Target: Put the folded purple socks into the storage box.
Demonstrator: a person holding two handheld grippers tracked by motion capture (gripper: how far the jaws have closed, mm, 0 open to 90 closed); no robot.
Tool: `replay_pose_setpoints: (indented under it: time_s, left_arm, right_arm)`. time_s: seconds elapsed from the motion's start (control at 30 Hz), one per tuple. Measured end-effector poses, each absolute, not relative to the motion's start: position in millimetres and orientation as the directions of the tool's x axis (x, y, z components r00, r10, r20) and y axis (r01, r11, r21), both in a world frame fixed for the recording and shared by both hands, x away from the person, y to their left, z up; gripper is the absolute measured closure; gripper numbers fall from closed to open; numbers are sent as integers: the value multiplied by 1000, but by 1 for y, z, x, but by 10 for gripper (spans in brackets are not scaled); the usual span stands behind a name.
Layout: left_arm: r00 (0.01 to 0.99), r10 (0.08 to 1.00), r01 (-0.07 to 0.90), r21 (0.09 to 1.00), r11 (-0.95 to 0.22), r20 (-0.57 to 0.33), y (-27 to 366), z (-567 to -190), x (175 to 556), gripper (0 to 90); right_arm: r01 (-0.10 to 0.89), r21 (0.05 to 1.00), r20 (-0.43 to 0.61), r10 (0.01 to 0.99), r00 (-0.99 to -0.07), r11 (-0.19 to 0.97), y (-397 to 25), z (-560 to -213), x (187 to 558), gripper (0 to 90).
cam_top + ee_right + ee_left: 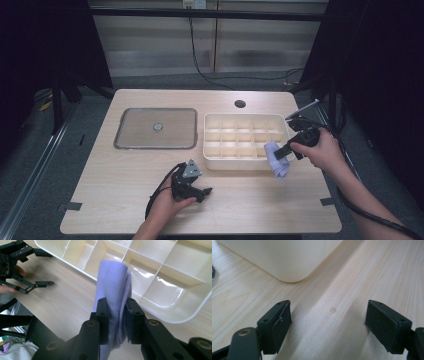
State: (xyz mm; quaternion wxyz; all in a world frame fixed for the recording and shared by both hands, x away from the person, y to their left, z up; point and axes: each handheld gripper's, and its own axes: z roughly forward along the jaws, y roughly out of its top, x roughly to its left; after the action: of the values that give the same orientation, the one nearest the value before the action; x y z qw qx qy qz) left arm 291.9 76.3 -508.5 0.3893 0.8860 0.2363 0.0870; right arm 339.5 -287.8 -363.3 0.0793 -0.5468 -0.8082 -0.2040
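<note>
My right tongs (117,322) are clamped on a rolled lavender cloth (113,292), the two jaws pressing it from either side with the fabric bulging up between them. From above, I see the cloth (277,159) held at the near right corner of the cream compartment tray (215,160), part of it over the tray's rim and its lower end hanging over the table (125,185) just beside that corner. The right hand (322,150) holds these tongs (280,153) from the right side. The tray's compartments that I can see hold nothing.

My left tongs (328,322) stand open, jaws well apart with bare wood between them and nothing in the grip. They sit low over the table, near the tray's rounded near corner. In the high view the left tongs (204,191) lie in the left hand (167,205) at the near middle of the table, well apart from the cloth. A grey square lid (156,128) lies to the tray's left.
</note>
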Motion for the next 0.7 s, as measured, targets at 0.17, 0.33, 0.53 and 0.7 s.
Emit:
replay_pose_setpoints:
  time_s: [0.17,0.33,0.53,0.7]
  left_arm:
    - [869,493,356,737,-575,-35,76,-509,292,204]
    - [869,494,356,737,-575,-34,76,-509,291,204]
    - [869,493,354,737,-576,-33,76,-509,292,204]
    - [870,493,354,737,-576,-32,76,-509,291,204]
  right_arm:
    - [922,245,340,864,-370,299,-293,-360,345,754]
    - [925,254,338,870,-359,284,-298,-358,351,753]
    - [928,256,329,879,-346,270,-300,-356,358,753]
    - [929,259,314,886,-341,266,-301,-354,363,753]
